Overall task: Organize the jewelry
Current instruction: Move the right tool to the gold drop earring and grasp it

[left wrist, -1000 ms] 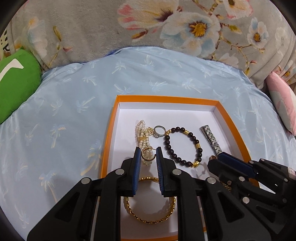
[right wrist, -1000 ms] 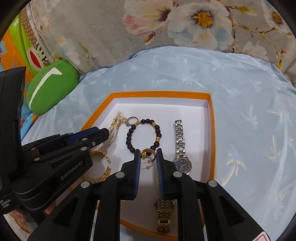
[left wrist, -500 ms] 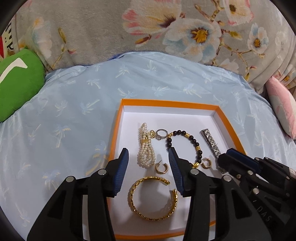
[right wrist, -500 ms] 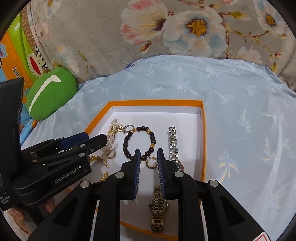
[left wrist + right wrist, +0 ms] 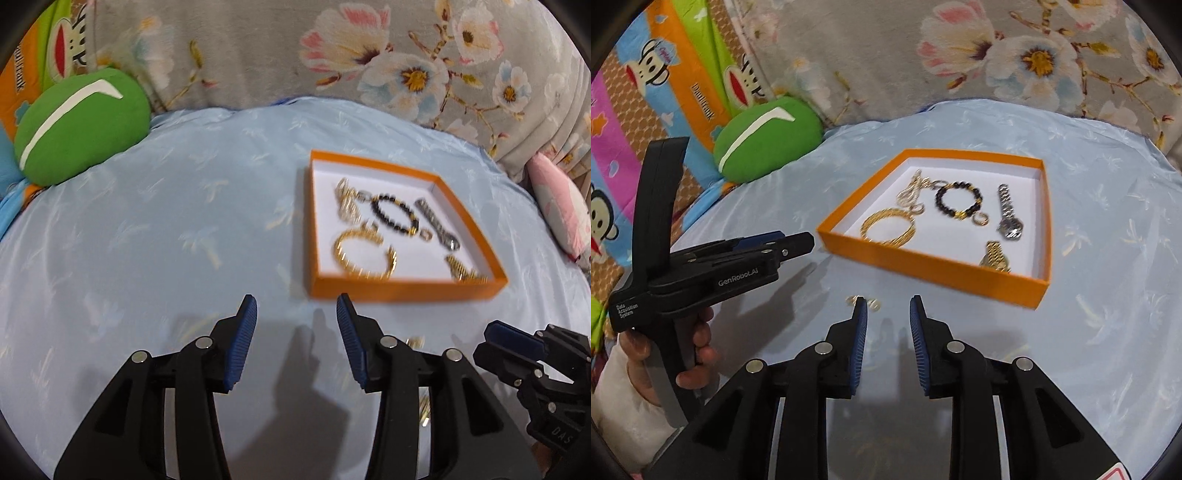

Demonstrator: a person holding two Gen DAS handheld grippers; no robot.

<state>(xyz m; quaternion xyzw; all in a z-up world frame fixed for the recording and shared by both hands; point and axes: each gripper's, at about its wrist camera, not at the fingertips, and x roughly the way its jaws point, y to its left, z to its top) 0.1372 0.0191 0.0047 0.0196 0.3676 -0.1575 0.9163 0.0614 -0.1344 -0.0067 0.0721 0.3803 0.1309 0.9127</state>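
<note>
Orange cardboard tray [image 5: 406, 288] with a white floor lies flat on the pale blue palm-print bedsheet [image 5: 166, 221], ahead and to the right of both tools.

Contents of the tray, all resting on its floor:
- gold bangle [image 5: 886, 225], near the front left corner;
- pearl strand bracelet [image 5: 911, 192], behind the bangle;
- dark bead bracelet with gold spacers [image 5: 956, 197], at centre;
- small gold hoop earring [image 5: 980, 220], just beside the front of the bead bracelet;
- silver wristwatch [image 5: 1008, 214], toward the right wall;
- gold wristwatch [image 5: 995, 256], at the front right, partly hidden by the front wall.

Left tool [image 5: 295, 339]: jaws apart, nothing between the blue pads, positioned over bare sheet in front of the tray. A person's hand [image 5: 698, 343] grips its handle.

Right tool [image 5: 888, 339]: jaws opening, nothing between them. A small gold item [image 5: 873, 303], too blurred to identify, lies on the sheet beside the tip of its left finger.

Green rounded cushion [image 5: 768, 138] rests at the far left edge of the sheet, against grey floral fabric [image 5: 886, 55].
</note>
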